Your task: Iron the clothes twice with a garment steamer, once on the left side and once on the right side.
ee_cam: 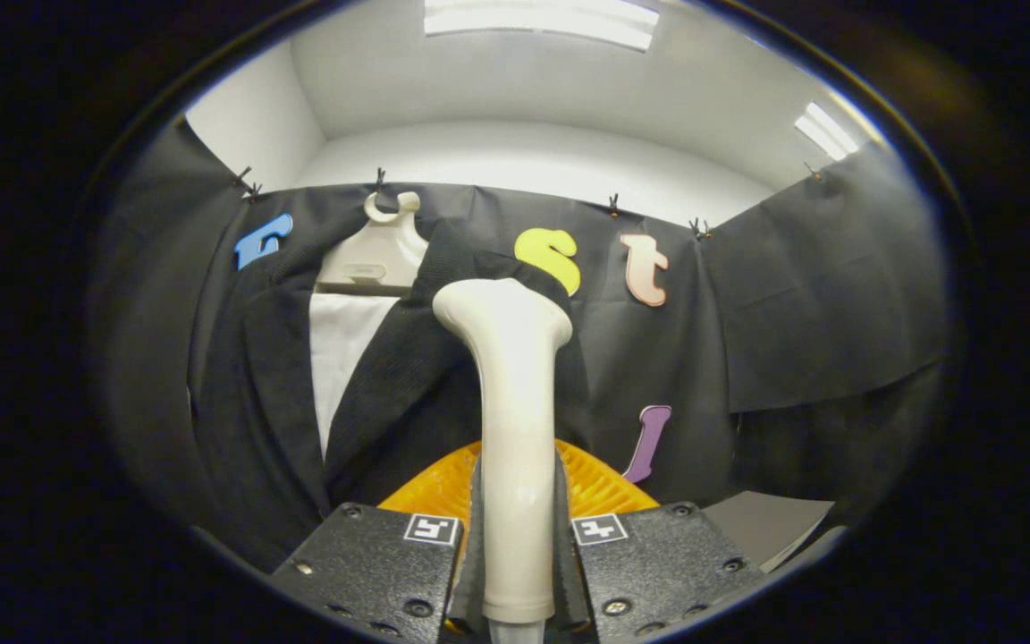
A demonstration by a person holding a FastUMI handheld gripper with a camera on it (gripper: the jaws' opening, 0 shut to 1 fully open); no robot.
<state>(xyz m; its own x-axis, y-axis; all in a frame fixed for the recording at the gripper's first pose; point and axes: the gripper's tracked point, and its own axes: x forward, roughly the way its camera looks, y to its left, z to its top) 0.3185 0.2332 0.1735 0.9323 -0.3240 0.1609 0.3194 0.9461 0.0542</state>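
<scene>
- The gripper (515, 546), low in the middle of the frame, points up and forward; both fingers (477, 537) are clenched on the garment steamer (515, 429).
- The steamer's handle is smooth, glossy cream plastic, rising to a flared head at centre frame, touching or just before the jacket.
- The dark jacket (390, 376), coarse weave over a white shirt (341, 349), hangs on a pale hanger (381, 250), upper left.
- A ribbed orange piece (434, 487) sits behind the fingers.

Cream steamer (515, 420), black jacket (390, 385) over white shirt (341, 344).
</scene>
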